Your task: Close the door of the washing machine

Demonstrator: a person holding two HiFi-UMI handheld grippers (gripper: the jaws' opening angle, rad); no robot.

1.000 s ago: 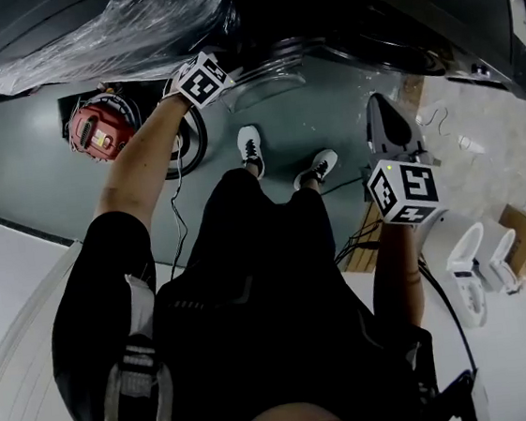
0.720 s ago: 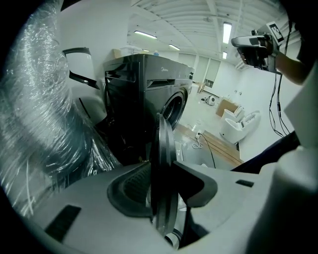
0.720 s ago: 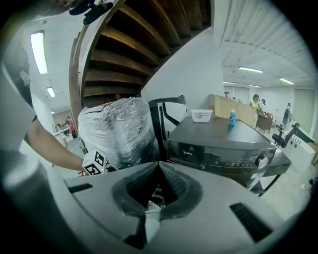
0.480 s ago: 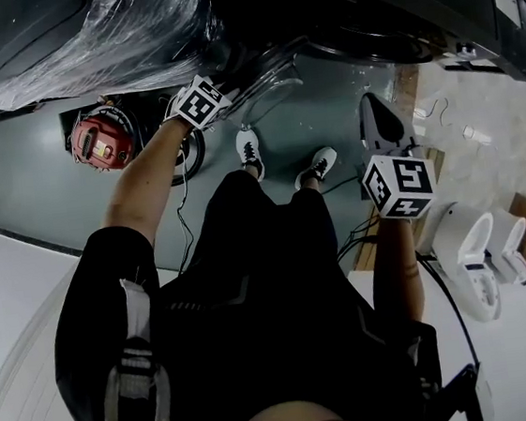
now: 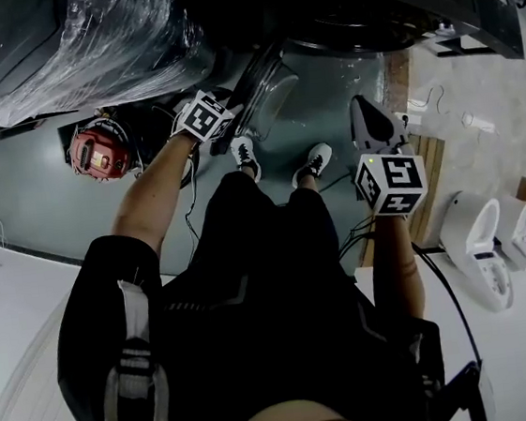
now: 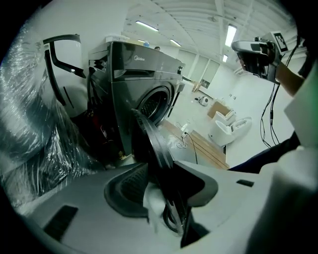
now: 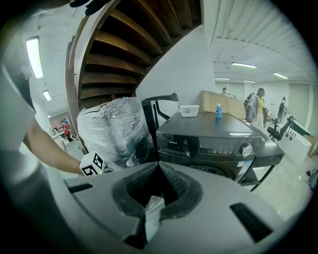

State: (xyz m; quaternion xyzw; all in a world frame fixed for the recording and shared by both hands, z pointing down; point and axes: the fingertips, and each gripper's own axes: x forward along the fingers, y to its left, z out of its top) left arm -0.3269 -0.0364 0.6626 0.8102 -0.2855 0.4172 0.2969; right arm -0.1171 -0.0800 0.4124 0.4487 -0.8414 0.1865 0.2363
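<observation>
The dark washing machine (image 5: 381,3) stands at the top of the head view with its round door (image 5: 263,87) swung out towards me. My left gripper (image 5: 228,129) is clamped on the door's rim. In the left gripper view the black rim (image 6: 151,144) runs edge-on between the jaws of the left gripper (image 6: 161,183), and the drum opening (image 6: 154,101) shows behind it. The jaws have just eased open slightly with the rim still between them. My right gripper (image 5: 365,113) hovers to the right, shut and empty. The right gripper view shows those jaws (image 7: 158,166) closed before the machine's front (image 7: 218,139).
A plastic-wrapped appliance (image 5: 65,48) stands left of the machine. A red device (image 5: 96,150) lies on the floor beside it. White toilets (image 5: 489,245), wooden boards (image 5: 424,177) and cables lie at the right. My feet (image 5: 249,150) are just below the door.
The left gripper has moved down the picture with the door's rim, and the door has swung round to an edge-on angle. The right gripper has drifted slightly left.
</observation>
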